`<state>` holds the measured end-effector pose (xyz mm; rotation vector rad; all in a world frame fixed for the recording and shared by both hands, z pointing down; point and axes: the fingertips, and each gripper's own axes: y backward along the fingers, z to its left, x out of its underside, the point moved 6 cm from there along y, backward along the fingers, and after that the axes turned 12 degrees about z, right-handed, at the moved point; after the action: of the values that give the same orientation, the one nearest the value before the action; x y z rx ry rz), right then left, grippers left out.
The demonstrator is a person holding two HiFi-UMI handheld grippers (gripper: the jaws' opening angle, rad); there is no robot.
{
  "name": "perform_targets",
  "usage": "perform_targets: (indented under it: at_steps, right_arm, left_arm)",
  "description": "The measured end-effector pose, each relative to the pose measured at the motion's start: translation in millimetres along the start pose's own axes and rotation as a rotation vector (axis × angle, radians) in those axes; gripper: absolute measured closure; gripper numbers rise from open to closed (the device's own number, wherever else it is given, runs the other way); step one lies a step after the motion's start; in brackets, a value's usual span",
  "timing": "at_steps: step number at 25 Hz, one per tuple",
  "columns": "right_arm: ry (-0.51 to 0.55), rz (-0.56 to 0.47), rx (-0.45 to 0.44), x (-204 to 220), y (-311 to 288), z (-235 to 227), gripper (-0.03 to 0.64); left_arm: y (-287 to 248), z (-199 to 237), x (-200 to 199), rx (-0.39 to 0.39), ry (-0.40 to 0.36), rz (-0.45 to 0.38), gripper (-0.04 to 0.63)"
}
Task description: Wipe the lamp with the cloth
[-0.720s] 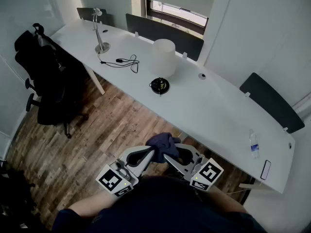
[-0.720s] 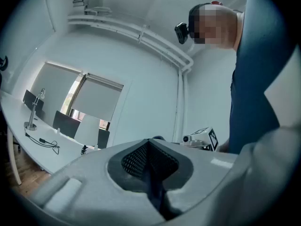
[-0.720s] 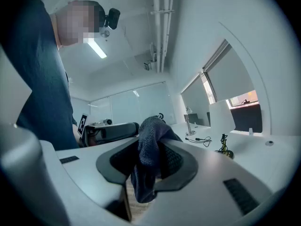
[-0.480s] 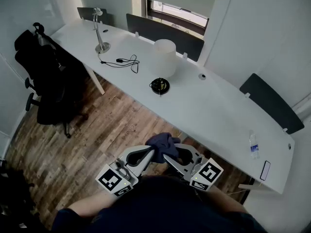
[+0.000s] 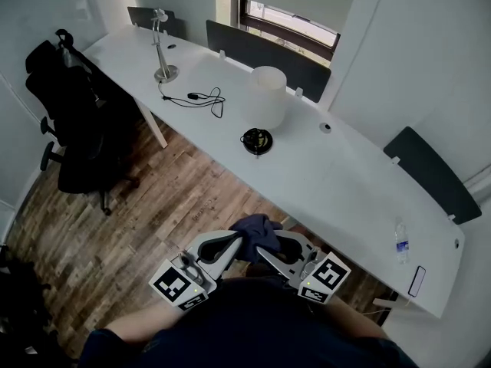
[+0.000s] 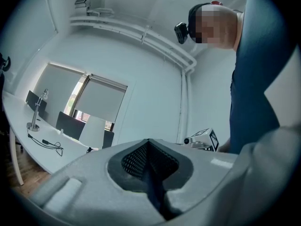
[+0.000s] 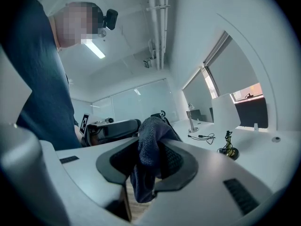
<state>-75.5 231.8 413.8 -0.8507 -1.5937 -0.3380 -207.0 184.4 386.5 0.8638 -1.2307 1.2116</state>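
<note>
A dark blue cloth (image 5: 257, 227) is bunched between my two grippers, low in the head view, over the wooden floor and short of the desk. My right gripper (image 5: 265, 250) is shut on the cloth (image 7: 150, 147), which bulges up out of its jaws. My left gripper (image 5: 236, 245) is shut too, with a thin blue fold of the cloth (image 6: 153, 188) pinched between its pads. The lamp stands on the long white desk (image 5: 330, 182): a white cylindrical shade (image 5: 266, 98) over a small dark base (image 5: 255, 139). The shade also appears in the right gripper view (image 7: 225, 111).
A silver desk lamp (image 5: 161, 48) and a black cable (image 5: 201, 98) lie at the desk's far left. A water bottle (image 5: 400, 236) and a phone (image 5: 416, 280) sit at its right end. A black office chair (image 5: 73, 121) stands left on the wooden floor.
Both grippers and the cloth keep the same pose. Only the head view has shifted slightly, so the desk sits a little lower and further right in the frame.
</note>
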Motion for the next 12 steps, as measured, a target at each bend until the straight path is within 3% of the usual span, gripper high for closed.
perform_targets:
  at_steps: [12]
  right_arm:
    - [-0.003,-0.02,-0.048,-45,-45,-156,0.5]
  left_arm:
    - [-84,102,-31,-0.114,0.007,0.017,0.589]
